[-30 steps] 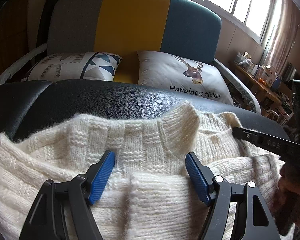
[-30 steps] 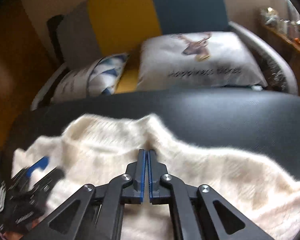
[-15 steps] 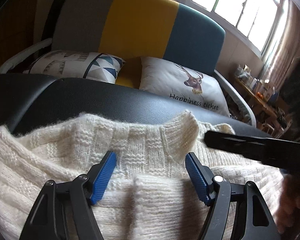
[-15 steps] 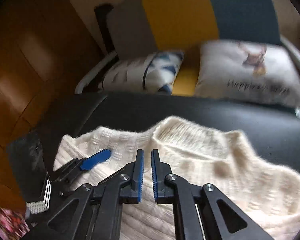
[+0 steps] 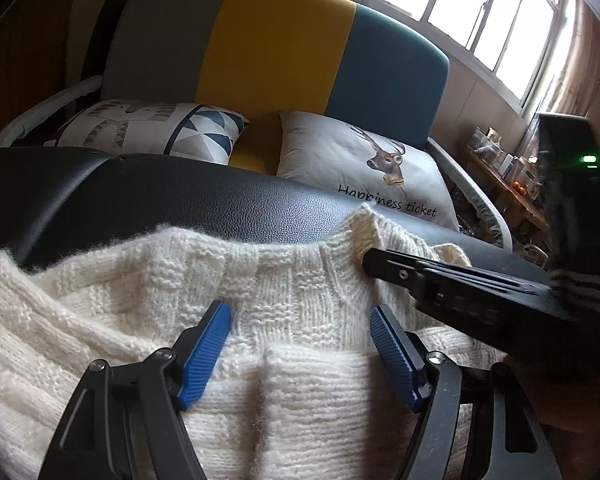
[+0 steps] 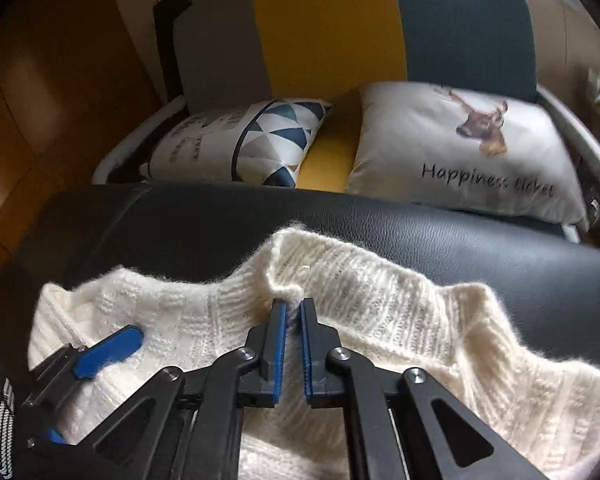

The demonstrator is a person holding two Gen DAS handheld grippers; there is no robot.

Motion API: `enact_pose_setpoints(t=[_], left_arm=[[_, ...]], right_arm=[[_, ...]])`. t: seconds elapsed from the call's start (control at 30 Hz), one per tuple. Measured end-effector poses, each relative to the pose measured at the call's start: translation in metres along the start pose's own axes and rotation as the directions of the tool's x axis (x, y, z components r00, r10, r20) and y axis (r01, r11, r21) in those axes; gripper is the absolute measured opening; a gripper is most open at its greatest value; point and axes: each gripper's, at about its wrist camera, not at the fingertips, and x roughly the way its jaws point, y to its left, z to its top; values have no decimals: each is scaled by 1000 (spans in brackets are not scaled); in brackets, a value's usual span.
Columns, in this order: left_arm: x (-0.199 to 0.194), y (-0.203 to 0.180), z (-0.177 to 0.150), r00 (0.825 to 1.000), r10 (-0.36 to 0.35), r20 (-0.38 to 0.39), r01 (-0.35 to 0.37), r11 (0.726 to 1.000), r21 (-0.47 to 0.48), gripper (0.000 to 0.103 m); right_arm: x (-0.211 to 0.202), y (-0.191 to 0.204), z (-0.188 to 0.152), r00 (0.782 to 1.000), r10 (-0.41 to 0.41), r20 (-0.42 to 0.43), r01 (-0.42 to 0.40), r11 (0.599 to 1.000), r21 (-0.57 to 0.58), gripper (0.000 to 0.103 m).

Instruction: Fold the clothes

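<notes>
Right claw has cracked open at the sweater collar; left claw unchanged.

Cream sweater [image 5: 292, 300] lies bunched on the black leather seat [image 5: 204, 204], collar toward the sofa [image 5: 280, 52]. Right claw [image 6: 293, 312], fully shut a second ago, now shows a narrow gap with its tips against the collar rib: either letting go or about to pinch, can't tell which. Left claw [image 5: 300, 338] stays wide apart over the knit, gripping nothing.

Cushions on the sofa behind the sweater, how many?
2. A geometric-triangle cushion lies on the left of the seat; a deer cushion printed "Happiness ticket" lies on the right, a strip of yellow seat showing between them. Others could be hidden behind the black leather surface.
</notes>
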Motion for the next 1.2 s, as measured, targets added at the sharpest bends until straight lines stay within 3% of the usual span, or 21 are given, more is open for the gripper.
enact_pose_setpoints(t=[0.07,0.17,0.33,0.43,0.53,0.63,0.7,0.8,0.97,1.03,1.13,1.2], left_arm=[[0,0,0,1000,2,-2,-2,1000,2,73],[1,-2,1,1000,6,-6,-6,1000,8,74],[4,-8,2,999,29,-25,-28,999,39,78],[11,-24,4,993,99,-62,-91,988,124,85],[4,-37,9,984,151,-91,-129,969,212,84],[-32,-22,9,991,124,-58,-111,977,184,84],[-47,-3,1,990,130,-51,-122,983,139,84],[-69,27,-15,989,139,-43,-137,989,52,84],[-103,74,-40,987,157,-30,-159,985,-70,84],[-98,67,-43,982,183,-38,-184,983,-15,85],[-80,54,-43,966,245,-76,-239,967,89,95],[-66,45,-37,956,281,-83,-266,951,157,99]], right_arm=[[-16,-3,-3,999,51,13,-52,998,45,18],[-59,-13,-19,996,44,81,-50,996,80,18],[-99,-40,-64,996,-70,59,64,993,97,12],[-104,-69,-90,994,-103,25,97,980,175,6],[-111,-88,-103,996,-66,61,48,964,263,4],[-143,-88,-107,987,-79,140,31,949,314,12],[-166,-81,-113,977,-132,166,80,955,287,14],[-184,-80,-130,974,-178,143,136,955,264,14],[-188,-104,-158,977,-177,118,124,925,359,14],[-180,-115,-166,983,-155,103,101,907,409,15],[-168,-130,-175,987,-127,98,72,897,437,14],[-165,-135,-177,987,-127,101,68,889,453,7]])
